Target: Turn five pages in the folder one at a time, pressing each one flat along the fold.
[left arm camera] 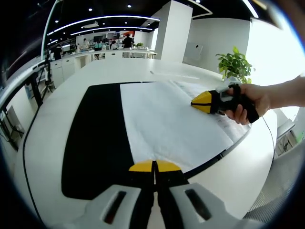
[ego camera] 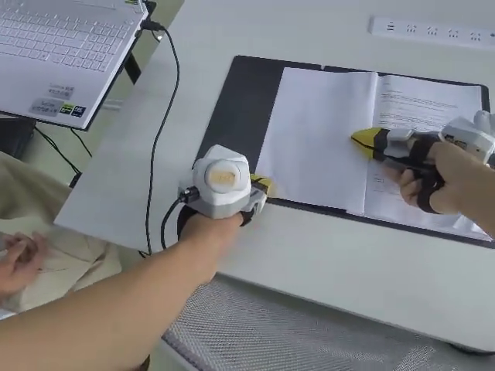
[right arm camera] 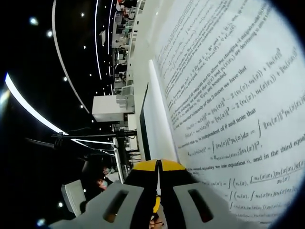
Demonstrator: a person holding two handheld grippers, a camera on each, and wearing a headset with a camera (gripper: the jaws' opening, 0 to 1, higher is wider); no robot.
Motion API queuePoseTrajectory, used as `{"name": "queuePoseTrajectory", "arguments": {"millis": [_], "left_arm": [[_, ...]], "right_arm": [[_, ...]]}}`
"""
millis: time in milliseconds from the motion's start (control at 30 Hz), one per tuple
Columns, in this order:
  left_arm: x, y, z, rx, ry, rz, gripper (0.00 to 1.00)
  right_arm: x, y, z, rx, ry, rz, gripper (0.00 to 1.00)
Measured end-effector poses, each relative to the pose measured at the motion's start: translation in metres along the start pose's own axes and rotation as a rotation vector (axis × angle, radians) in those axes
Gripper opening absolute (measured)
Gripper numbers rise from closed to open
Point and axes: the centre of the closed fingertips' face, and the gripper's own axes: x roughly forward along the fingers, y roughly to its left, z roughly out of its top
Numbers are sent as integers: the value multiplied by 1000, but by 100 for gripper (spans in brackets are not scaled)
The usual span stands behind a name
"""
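The left gripper (left arm camera: 154, 165), jaws clenched on nothing, rests at the near edge of the open folder (ego camera: 240, 108), by the turned page (ego camera: 317, 131). The right gripper (ego camera: 362, 139), jaws together and seemingly empty though its view is too close to be sure, presses beside the fold. It would best slide along that crease with even pressure while the left pins the sheet. The folder lies on a white table (ego camera: 325, 263) with a laptop (ego camera: 62, 46) and power strip (ego camera: 433, 31) nearby, in an open office.

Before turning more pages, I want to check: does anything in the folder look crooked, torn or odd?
Nothing stands out. The blank page lies flat in the folder, uncreased, with the right gripper near the fold.
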Motion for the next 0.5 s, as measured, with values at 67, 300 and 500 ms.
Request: {"name": "queuePoseTrajectory", "arguments": {"millis": [67,300,500], "left_arm": [[-2,-2,1,0,2,3,0],[-7,-4,2,9,1,2,0],[-12,-8,4,8,-5,1,0]], "right_arm": [[-3,1,-7,0,9,-1,0],[-11,0,-33,-20,49,-23,0],[-14,1,-46,-14,66,-28,0]]}}
